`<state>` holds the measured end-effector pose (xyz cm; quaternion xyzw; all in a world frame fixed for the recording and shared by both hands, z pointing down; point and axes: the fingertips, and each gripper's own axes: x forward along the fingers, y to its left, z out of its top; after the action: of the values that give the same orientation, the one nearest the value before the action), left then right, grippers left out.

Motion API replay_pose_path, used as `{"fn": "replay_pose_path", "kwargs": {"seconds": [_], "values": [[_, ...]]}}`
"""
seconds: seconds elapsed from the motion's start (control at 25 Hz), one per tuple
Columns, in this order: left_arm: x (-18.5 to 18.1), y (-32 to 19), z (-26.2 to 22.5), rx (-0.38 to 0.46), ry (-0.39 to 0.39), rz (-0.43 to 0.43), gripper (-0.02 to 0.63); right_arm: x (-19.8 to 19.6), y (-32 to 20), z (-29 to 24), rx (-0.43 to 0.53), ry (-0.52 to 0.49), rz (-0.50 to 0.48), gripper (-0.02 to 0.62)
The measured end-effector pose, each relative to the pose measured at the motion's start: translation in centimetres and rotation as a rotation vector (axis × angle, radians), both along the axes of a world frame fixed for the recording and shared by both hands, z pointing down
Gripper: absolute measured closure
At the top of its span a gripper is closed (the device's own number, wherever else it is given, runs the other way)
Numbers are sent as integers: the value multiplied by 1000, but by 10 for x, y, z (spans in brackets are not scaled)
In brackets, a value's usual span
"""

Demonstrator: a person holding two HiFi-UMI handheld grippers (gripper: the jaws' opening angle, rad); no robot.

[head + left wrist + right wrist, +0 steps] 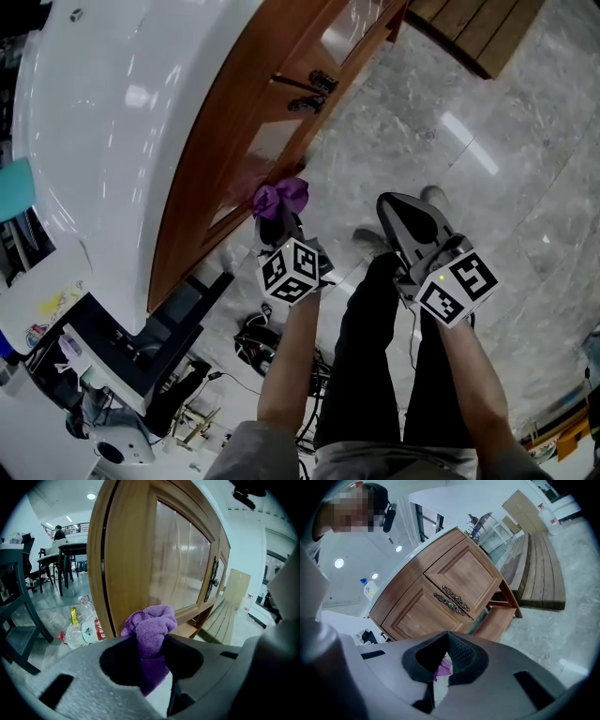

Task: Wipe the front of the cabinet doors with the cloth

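Note:
The wooden cabinet doors (272, 122) stand under a white top, with dark ornate handles (309, 92) where the two meet. My left gripper (279, 217) is shut on a bunched purple cloth (281, 197), held just off the lower edge of the near door. In the left gripper view the cloth (151, 625) sticks up between the jaws of my left gripper (152, 641), close to the door panel (178, 559). My right gripper (401, 214) hangs to the right over the floor, shut and empty. In the right gripper view, the doors (440, 592) lie beyond my right gripper (447, 635).
A slatted wooden bench (478, 28) lies on the marble floor beyond the cabinet. Plastic bottles (79, 627) lie by the cabinet's side, with a dark table and chairs (61, 555) behind. Cables and devices (141, 366) crowd the lower left. The person's legs (375, 356) stand between the grippers.

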<state>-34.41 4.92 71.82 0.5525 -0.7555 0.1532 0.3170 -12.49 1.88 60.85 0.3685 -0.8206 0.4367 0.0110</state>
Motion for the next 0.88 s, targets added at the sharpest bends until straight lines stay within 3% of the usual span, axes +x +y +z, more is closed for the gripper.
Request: {"fn": "replay_pose_path", "kwargs": {"seconds": [0.32, 0.88], "values": [[4, -9, -1, 3, 26, -20, 474, 3, -4, 1, -4, -3, 17, 586], [35, -44, -3, 28, 45, 37, 474, 26, -17, 0, 4, -5, 62, 586]]}}
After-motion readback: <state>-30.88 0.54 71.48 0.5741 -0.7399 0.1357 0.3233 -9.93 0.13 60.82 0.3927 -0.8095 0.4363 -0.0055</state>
